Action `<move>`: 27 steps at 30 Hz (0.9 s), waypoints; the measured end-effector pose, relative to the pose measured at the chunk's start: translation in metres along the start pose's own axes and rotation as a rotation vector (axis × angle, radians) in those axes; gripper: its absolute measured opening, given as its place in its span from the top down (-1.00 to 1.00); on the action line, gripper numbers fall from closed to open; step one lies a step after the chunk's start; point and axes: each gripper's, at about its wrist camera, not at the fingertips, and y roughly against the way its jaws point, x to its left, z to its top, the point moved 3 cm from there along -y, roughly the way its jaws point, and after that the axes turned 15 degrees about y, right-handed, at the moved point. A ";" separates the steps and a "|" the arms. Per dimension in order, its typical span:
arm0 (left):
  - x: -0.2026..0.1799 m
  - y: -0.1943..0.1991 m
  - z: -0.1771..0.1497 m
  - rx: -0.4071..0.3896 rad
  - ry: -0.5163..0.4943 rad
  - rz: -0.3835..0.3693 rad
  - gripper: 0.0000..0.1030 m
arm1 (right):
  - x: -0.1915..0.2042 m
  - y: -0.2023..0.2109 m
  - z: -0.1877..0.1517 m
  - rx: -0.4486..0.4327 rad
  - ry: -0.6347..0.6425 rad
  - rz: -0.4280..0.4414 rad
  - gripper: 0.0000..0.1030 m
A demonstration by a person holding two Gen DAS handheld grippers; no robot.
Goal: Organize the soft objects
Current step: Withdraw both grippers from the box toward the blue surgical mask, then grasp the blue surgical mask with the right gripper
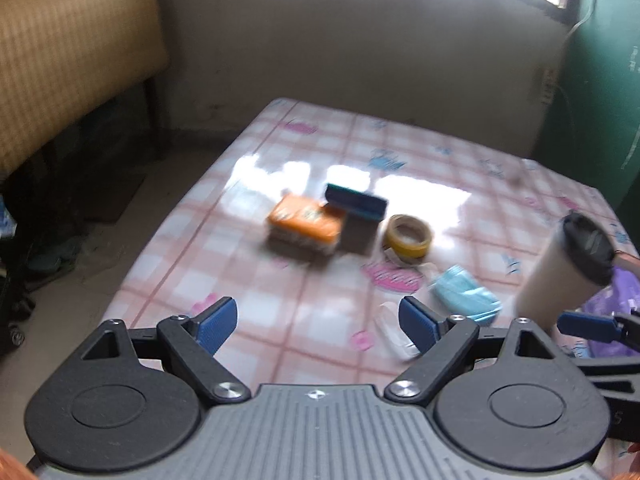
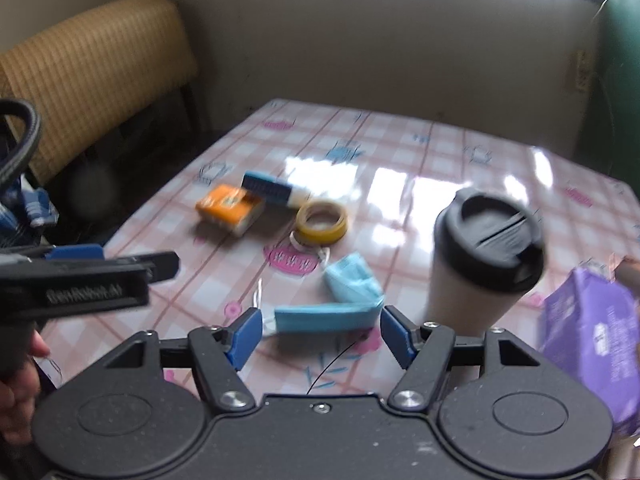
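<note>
A: Blue face mask (image 2: pixel 348 300) flat on the desk (image 2: pixel 420 152), folded; lower strip's long axis running left to right, just ahead of the right claw (image 2: pixel 316 334).

B: Gripping anything?

A: No. Spread wide, pads either side of the strip, apparently not touching. Left claw (image 1: pixel 318 322) also wide open, empty above bare desk.

Beige wall (image 1: pixel 340 40), woven bench (image 1: pixel 72 52)
</note>
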 end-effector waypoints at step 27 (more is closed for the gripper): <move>0.041 -0.056 -0.001 0.038 0.042 -0.013 -0.77 | -0.014 -0.107 -0.007 -0.099 -0.116 -0.045 -0.74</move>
